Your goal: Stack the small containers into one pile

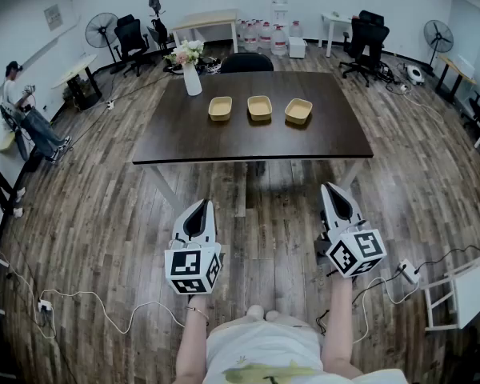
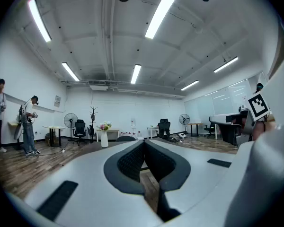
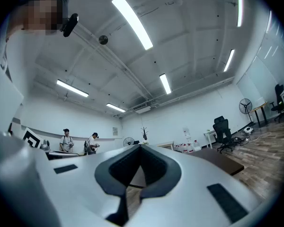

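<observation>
Three small tan containers stand in a row on the dark table (image 1: pixel 184 138): a left one (image 1: pixel 220 107), a middle one (image 1: pixel 260 106) and a right one (image 1: pixel 298 110). My left gripper (image 1: pixel 201 204) and right gripper (image 1: pixel 331 190) hang over the wooden floor well short of the table's near edge, both shut with nothing between the jaws. In the left gripper view the tips (image 2: pixel 144 142) meet, and the table edge shows beyond them. In the right gripper view the tips (image 3: pixel 140 147) meet too, with the table (image 3: pixel 222 162) off to the right.
A white vase with flowers (image 1: pixel 190 72) stands at the table's far left. A black chair (image 1: pixel 246 62) is tucked at the far side. White cables (image 1: pixel 88 301) trail over the floor near my feet. People (image 1: pixel 28 110) stand at the left of the room; desks, fans and office chairs line the back wall.
</observation>
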`<state>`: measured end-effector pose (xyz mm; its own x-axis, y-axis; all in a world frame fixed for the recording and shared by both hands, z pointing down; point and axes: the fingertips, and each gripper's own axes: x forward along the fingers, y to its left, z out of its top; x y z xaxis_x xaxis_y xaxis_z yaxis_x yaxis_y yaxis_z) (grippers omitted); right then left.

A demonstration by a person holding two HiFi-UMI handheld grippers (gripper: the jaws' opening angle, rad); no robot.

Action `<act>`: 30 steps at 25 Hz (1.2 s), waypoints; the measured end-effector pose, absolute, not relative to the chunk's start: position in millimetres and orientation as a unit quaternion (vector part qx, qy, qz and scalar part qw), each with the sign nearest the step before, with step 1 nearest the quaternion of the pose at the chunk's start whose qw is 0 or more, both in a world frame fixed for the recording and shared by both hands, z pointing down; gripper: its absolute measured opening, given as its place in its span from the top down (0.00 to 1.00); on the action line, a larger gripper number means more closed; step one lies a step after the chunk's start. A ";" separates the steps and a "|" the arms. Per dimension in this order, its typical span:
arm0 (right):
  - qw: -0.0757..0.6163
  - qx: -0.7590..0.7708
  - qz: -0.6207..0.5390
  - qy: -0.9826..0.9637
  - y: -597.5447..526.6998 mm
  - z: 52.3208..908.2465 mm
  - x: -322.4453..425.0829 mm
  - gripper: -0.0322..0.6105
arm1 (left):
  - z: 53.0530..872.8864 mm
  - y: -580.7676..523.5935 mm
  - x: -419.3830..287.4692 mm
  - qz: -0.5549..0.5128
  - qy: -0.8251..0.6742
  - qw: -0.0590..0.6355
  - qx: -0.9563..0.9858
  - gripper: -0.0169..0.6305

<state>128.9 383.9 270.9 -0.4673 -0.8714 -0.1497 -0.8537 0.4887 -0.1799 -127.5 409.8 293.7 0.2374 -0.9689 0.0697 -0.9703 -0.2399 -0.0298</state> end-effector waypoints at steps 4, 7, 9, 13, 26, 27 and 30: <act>0.112 -0.503 -0.043 0.856 380.1 269.4 135.4 0.92 | 291.0 407.5 -120.8 0.038 -0.617 0.009 0.786 0.94; 0.115 -0.500 -0.050 0.857 380.0 271.1 142.4 0.92 | 291.1 408.3 -113.6 0.039 -0.618 0.009 0.785 0.94; 0.116 -0.497 -0.049 0.858 379.8 270.3 144.4 0.92 | 289.2 408.0 -111.5 0.040 -0.619 0.008 0.785 0.94; 0.112 -0.493 -0.048 0.861 379.2 270.6 150.2 0.92 | 286.0 408.5 -103.7 0.039 -0.621 0.006 0.783 0.94; 0.117 -0.493 -0.066 0.860 353.4 281.7 163.5 0.92 | 284.5 389.8 -83.7 0.044 -0.618 0.002 0.785 0.94; 0.115 -0.492 -0.068 0.860 348.6 283.1 160.0 0.92 | 286.9 385.8 -85.6 0.045 -0.619 0.006 0.784 0.94; 0.112 -0.490 -0.073 0.861 329.9 289.2 152.8 0.92 | 296.3 368.7 -91.8 0.045 -0.621 0.017 0.782 0.94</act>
